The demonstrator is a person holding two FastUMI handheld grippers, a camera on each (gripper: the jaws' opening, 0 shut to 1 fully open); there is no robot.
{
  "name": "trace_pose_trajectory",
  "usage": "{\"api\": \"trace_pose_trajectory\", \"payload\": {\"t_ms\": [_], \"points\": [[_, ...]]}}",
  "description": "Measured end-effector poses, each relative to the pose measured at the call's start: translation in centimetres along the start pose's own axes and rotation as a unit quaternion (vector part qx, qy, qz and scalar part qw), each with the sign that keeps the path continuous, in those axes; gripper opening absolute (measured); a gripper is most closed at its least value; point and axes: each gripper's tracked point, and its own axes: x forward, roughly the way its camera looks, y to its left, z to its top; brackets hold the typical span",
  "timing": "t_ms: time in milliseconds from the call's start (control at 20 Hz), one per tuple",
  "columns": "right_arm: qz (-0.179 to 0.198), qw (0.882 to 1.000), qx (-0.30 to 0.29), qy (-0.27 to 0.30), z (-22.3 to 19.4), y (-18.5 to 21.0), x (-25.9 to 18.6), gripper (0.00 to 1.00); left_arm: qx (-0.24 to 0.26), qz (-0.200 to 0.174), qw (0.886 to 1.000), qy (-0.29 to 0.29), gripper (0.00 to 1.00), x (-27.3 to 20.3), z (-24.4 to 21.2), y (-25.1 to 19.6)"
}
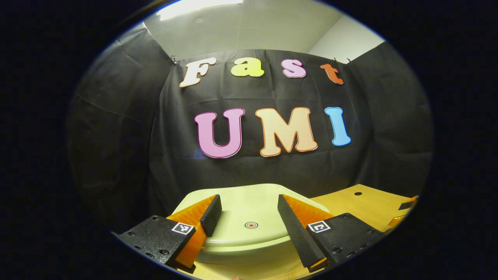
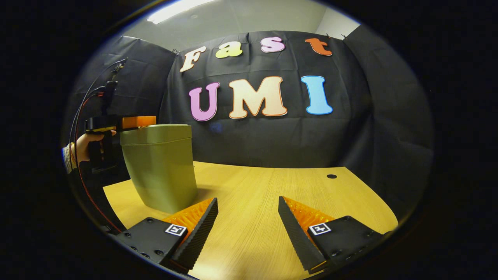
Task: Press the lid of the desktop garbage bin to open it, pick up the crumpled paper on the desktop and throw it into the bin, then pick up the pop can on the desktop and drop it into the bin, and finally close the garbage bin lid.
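The garbage bin (image 2: 161, 167) stands with its lid (image 1: 249, 221) down near the surface's (image 2: 272, 194) left edge. The left tongs (image 1: 249, 217) hang just over the lid, fingers apart – the right tongs (image 2: 247, 221) gape over bare wood, holding nothing

The bin (image 2: 161, 167) stood as the sole obstacle at the table's (image 2: 272, 202) left; to its right, bare wood lay open.
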Motion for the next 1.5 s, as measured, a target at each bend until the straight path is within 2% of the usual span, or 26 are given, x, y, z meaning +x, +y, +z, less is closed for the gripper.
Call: {"api": "trace_pose_trajectory", "payload": {"t_ms": [200,450,600,900,1100,1200,1350,1500], "points": [[0.003,1.000,0.001,0.000,0.0,0.4,0.0,0.98,-0.014,0.025,0.999,0.021,0.91,0.2,-0.6,0.4],[0.009,1.000,0.003,0.013,-0.9,0.5,0.7,0.98,-0.018,0.020,0.999,0.029,0.94,0.4,-0.7,0.2],[0.004,1.000,0.003,0.016,-1.0,0.1,0.9,0.98,-0.016,0.019,0.999,0.026,0.92,0.3,-0.8,0.2],[0.007,1.000,0.009,0.009,-0.5,0.0,0.7,0.98,-0.008,-0.033,0.999,0.005,0.94,0.1,0.4,-1.3],[-0.005,1.000,0.015,-0.001,-0.1,-0.5,1.0,0.98,-0.010,-0.071,0.997,-0.036,0.93,-0.5,3.7,-4.3],[-0.010,1.000,0.011,-0.001,-0.2,-0.6,1.1,0.98,-0.017,-0.103,0.993,-0.060,0.93,-1.4,4.5,-7.3],[-0.015,1.000,0.007,0.003,-0.5,-0.6,1.3,0.98,-0.030,-0.178,0.981,-0.075,0.93,-2.7,4.3,-12.9],[-0.019,1.000,0.000,0.003,-0.6,-0.6,1.3,0.98,-0.049,-0.237,0.967,-0.074,0.93,-4.9,1.9,-17.0]]}}
